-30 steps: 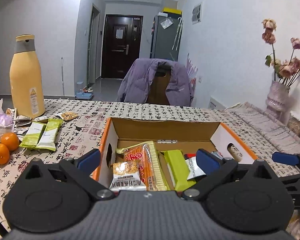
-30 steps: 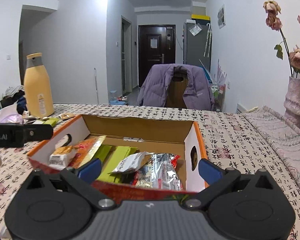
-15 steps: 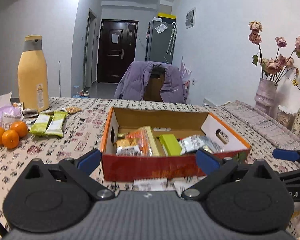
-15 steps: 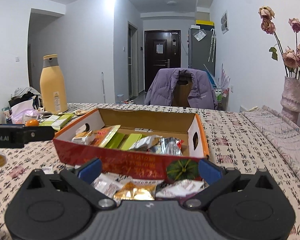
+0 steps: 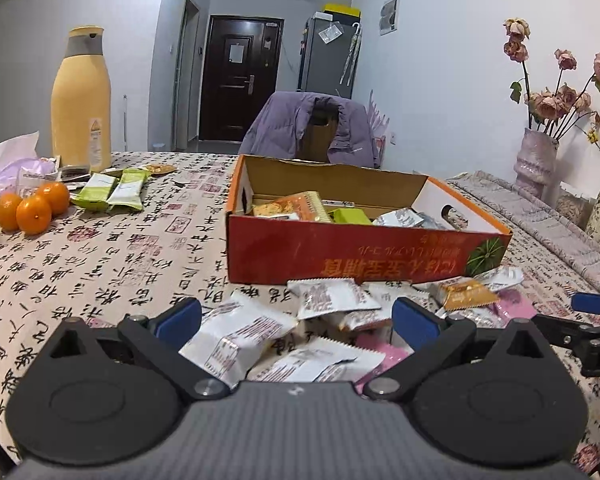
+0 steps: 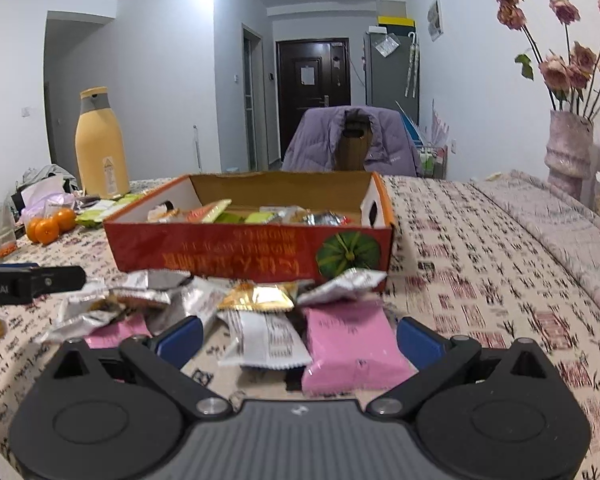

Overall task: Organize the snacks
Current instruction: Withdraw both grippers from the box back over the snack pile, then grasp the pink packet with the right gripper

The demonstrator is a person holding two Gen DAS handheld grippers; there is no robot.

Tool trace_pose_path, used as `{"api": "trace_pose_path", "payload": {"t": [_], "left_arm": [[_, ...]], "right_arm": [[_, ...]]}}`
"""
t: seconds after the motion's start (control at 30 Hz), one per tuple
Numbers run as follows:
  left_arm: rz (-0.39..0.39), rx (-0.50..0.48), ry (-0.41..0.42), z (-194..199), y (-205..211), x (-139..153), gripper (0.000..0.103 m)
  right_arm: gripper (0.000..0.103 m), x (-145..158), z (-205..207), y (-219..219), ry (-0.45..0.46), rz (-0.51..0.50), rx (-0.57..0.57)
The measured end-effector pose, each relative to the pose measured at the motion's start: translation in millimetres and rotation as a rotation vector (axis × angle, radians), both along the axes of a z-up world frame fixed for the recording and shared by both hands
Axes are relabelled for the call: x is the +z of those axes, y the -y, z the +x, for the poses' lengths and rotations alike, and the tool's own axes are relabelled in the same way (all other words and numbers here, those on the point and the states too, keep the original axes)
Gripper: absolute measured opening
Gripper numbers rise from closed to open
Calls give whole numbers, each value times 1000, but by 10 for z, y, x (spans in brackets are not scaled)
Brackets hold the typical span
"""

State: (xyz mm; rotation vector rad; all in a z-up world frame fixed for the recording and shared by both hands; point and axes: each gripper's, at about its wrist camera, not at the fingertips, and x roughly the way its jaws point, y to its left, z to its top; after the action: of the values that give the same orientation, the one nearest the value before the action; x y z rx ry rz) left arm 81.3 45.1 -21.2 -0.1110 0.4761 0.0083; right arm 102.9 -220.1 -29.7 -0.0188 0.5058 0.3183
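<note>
- Cardboard, red outside and plain brown inside: the box (image 5: 352, 254) sits mid-table on the calligraphy-print tablecloth (image 5: 112, 264), open-topped and already partly filled with packets. It is the likely destination, so any carry has to clear its near wall.
- Loose snack pile (image 6: 236, 312) lies on the cloth just in front of that near wall, some packets touching it. Packets overlap, so I'd pick from the edge of the heap, not the middle.
- Left gripper (image 5: 296, 322) hovers low over the near side of the pile, jaws spread wide with nothing between them. White printed packet (image 5: 240, 334) lies directly ahead between the blue pads, the easiest first target.
- Right gripper (image 6: 298, 338) is likewise splayed and empty. Pink packet (image 6: 350, 346) and a white one beside it sit between its fingers. The pink one lies flat and unobstructed; best pinched across its short width.
- Foil wrappers look slippery and puffy. My judgement: close on a crimped end seam, or squeeze mid-body gently so it doesn't squirt out.
- The two tools sit close; each shows in the other's view. Work one side each to avoid collision.
- Green packets (image 5: 116, 192) and oranges (image 5: 32, 208) lie far left near the yellow bottle (image 5: 82, 100), well apart from the pile. Leave for later.
- Small gold packet (image 6: 256, 298) rests on top of the heap: easily dislodged.
</note>
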Motion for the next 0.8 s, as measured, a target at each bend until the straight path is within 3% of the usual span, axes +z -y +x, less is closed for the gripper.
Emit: {"api": "trace_pose_path", "payload": {"t": [0.37,0.53,0.8], "left_arm": [[8,26,-6,77,-6,-115,103],[30,17,-1,101,45,-146,103],[19,14,10,84,29,-166,103]], "right_arm": [[101,-51,230,136,-30,-45,-67],[86,-117,479,143,-83,-83,-70],[71,-245,754,59,-147,-95,-51]]}}
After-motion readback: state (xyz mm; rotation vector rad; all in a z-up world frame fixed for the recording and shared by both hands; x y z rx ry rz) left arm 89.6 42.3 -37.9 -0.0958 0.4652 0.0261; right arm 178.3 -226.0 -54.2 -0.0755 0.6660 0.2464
